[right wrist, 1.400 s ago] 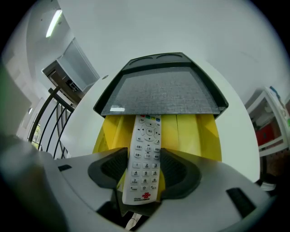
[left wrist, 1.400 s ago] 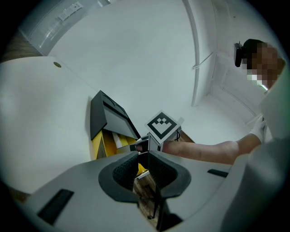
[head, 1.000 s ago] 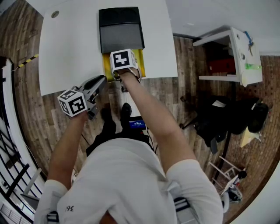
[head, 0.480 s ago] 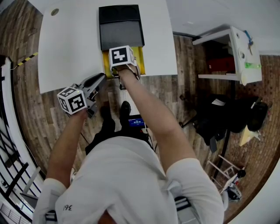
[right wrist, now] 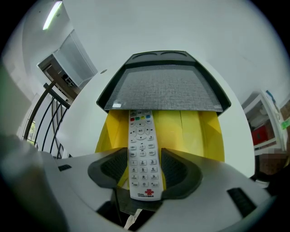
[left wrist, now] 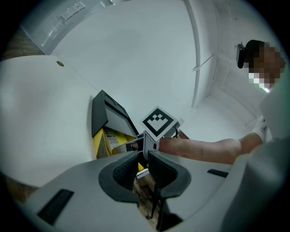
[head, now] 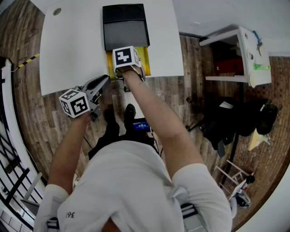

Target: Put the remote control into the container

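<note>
A white remote control with several rows of buttons sits between the pads of my right gripper, which is shut on it. Its far end reaches over the yellow container, close to the dark grey lid behind. In the head view the right gripper hovers over the yellow container at the near edge of the white table. My left gripper hangs off the table's front edge, left of the container. The left gripper is shut with nothing in it.
The dark grey lid lies behind the container on the table. A small round hole marks the table's far left corner. Wooden floor lies below; a white shelf and dark bags stand at the right.
My right gripper has carried the remote a little farther forward over the yellow container. The left gripper has barely moved.
</note>
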A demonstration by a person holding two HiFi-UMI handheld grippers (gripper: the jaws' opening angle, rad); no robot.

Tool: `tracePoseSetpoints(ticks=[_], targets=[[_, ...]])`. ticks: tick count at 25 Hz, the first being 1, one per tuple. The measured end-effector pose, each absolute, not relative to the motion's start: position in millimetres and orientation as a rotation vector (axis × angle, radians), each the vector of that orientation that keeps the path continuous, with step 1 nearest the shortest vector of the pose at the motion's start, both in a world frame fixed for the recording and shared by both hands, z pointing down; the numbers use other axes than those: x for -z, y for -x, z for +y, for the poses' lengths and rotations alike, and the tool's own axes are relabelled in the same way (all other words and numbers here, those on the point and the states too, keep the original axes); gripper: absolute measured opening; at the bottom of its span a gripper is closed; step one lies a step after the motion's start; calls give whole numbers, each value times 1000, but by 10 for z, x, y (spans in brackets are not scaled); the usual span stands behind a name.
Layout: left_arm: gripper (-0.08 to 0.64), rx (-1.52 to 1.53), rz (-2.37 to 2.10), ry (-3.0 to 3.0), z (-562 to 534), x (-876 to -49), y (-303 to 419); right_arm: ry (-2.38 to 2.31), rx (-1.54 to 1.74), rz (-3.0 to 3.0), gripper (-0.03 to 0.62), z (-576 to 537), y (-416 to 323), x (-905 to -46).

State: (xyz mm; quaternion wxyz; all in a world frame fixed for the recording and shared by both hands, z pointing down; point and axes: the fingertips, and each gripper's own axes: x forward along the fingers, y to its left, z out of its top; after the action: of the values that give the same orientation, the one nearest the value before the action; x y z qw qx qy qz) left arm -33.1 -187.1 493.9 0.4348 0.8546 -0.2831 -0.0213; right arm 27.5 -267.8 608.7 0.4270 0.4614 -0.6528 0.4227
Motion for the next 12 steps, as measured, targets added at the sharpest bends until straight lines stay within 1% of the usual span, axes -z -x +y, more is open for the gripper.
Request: tracePoseSetpoints(ticks=[12], targets=[[51,50,-708,-2125,-1842,-4951,348,-1228,-1173,-1579,219,-2726,-306,-6101]])
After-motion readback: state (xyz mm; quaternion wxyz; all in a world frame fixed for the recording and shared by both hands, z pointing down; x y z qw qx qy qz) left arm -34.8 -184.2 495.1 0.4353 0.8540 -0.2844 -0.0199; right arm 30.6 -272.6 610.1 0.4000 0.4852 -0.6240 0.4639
